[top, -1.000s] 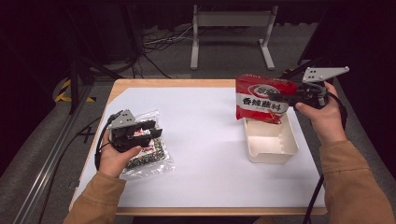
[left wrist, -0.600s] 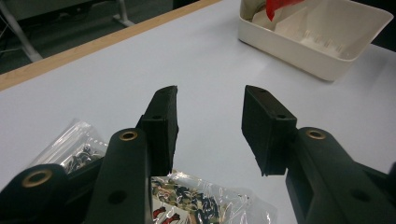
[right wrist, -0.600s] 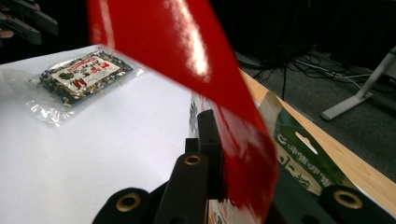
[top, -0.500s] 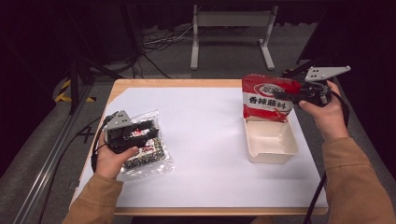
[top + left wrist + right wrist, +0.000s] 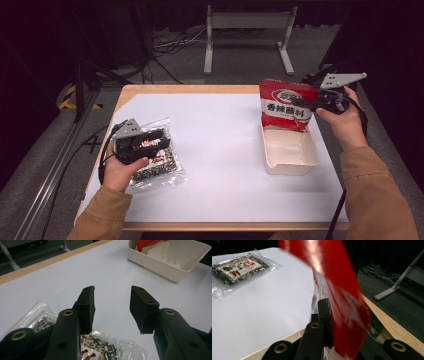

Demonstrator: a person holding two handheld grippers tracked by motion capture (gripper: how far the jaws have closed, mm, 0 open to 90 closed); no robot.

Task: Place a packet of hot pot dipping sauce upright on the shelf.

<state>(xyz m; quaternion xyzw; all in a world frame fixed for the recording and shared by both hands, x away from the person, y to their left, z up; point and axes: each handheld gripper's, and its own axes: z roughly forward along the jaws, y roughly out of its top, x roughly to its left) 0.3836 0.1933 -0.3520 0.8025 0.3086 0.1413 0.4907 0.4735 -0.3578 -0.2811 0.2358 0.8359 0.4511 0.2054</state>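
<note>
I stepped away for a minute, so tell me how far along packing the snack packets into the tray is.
Nothing looks packed yet. In hand: the right claw is shut on the red packet, held upright over the white tray. Left: the clear packet lies on the table, with the left claw open above it, not gripping.

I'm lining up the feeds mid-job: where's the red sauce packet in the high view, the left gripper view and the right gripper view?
High view: the red packet hangs upright at right, over the far end of the white tray, pinched by the right gripper.
Left gripper view: a red sliver at the top edge, inside the tray's far end.
Right gripper view: a blurred red sheet up the centre, between the jaws.
Shared landmark: the clear snack bag.
</note>
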